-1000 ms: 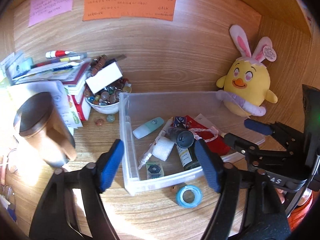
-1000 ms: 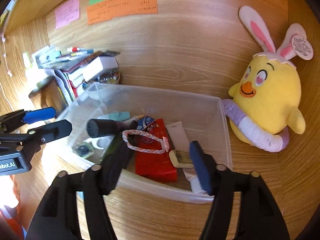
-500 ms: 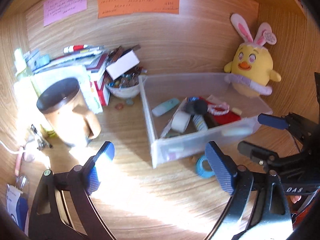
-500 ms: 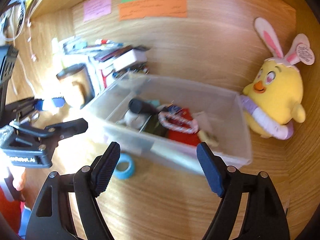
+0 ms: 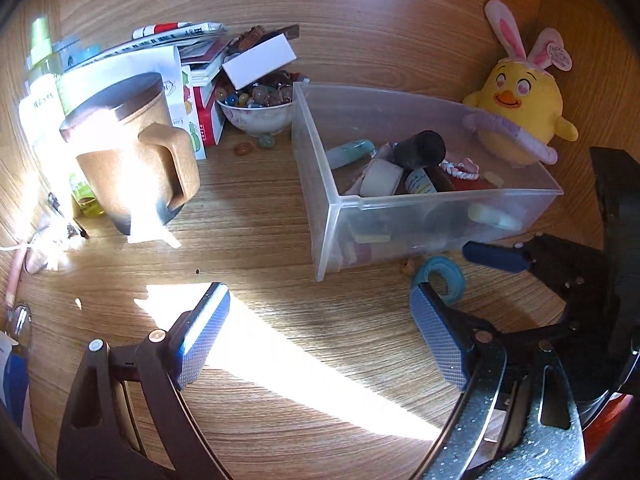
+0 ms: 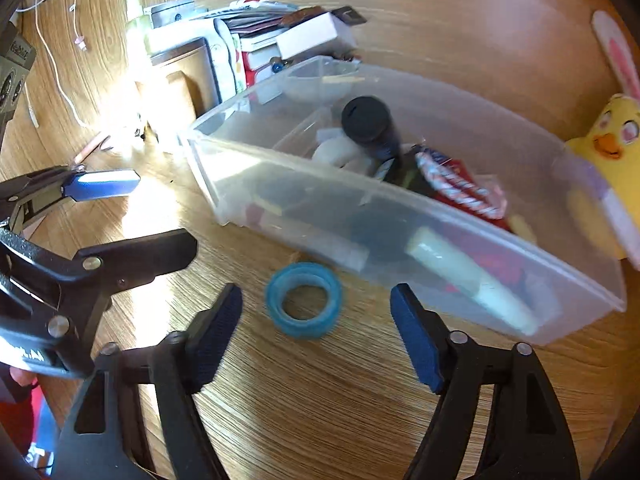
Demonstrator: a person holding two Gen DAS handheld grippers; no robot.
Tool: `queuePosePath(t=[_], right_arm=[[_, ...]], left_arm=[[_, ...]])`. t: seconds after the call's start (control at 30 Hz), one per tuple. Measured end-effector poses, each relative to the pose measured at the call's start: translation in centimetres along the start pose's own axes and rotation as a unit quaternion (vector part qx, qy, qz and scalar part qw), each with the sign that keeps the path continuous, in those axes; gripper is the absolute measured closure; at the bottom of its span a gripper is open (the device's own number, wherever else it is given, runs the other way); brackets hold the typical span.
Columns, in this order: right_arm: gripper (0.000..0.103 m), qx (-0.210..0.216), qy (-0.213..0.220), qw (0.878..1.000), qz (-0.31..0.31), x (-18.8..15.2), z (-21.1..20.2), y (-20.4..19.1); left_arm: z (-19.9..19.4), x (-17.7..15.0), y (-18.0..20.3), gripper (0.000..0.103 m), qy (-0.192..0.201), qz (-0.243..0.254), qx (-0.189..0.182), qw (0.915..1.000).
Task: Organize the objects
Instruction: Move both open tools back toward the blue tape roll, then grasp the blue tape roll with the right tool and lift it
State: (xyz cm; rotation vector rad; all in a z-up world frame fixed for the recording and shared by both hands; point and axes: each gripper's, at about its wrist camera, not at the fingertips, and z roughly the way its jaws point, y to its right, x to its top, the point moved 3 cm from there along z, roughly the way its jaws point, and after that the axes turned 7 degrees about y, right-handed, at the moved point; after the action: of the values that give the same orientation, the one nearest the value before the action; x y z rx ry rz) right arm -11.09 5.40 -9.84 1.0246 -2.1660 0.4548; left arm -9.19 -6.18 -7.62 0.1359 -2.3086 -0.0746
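Both grippers have pulled back from over the clear plastic bin (image 6: 400, 216), which sits toward the back right of the wooden desk (image 5: 280, 264) beside the plush chick (image 5: 520, 108), so a second ago they looked down into it and now they face its front wall, which suggests the next pick is outside it. The right gripper (image 6: 316, 336), its 2 fingers spread wide and empty, now frames the blue tape roll (image 6: 304, 300) lying flat just in front of the bin, centred ahead of the fingertips and touching neither. The left gripper (image 5: 320, 332) is likewise open and empty, with the roll just beyond its right fingertip (image 5: 432, 320).
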Motion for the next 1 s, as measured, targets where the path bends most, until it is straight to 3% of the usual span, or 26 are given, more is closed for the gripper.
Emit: queuePosePath(t=[0.03, 0.07, 0.1, 0.13, 0.2, 0.47, 0.8, 1.0], right_arm=[[0.047, 0.003, -0.004, 1.000, -0.001, -0.1, 0.1, 0.0], [0.060, 0.012, -0.007, 1.000, -0.005, -0.2, 0.2, -0.1], [0.067, 0.016, -0.007, 1.000, -0.006, -0.3, 0.2, -0.2], [0.067, 0.015, -0.005, 1.000, -0.007, -0.4, 0.0, -0.1], [0.067, 0.009, 0.001, 1.000, -0.005, -0.6, -0.5, 0.2], [0.067, -0.012, 0.024, 0.999, 0.030, -1.5, -3.8, 3.6], [0.067, -0.018, 0.042, 0.997, 0.060, -2.3, -5.4, 6.7], [0.067, -0.010, 0.047, 0.998, 0.051, -2.7, -5.6, 6.6]], left_arm=[[0.1, -0.1, 0.0, 0.012, 0.001, -0.004, -0.002, 1.0000], [0.2, -0.1, 0.1, 0.014, -0.001, -0.006, -0.004, 1.0000], [0.4, -0.2, 0.2, 0.021, -0.005, -0.008, -0.007, 0.9999], [0.6, -0.2, 0.3, 0.028, -0.010, -0.008, -0.008, 0.9999], [1.0, -0.3, 0.7, 0.032, -0.017, -0.007, -0.009, 0.9998], [2.1, -0.5, 3.5, 0.041, -0.031, 0.013, -0.021, 0.9992], [4.1, -0.7, 5.7, 0.069, -0.058, 0.009, -0.020, 0.9981], [4.4, -0.8, 6.3, 0.075, -0.058, 0.012, -0.016, 0.9981]])
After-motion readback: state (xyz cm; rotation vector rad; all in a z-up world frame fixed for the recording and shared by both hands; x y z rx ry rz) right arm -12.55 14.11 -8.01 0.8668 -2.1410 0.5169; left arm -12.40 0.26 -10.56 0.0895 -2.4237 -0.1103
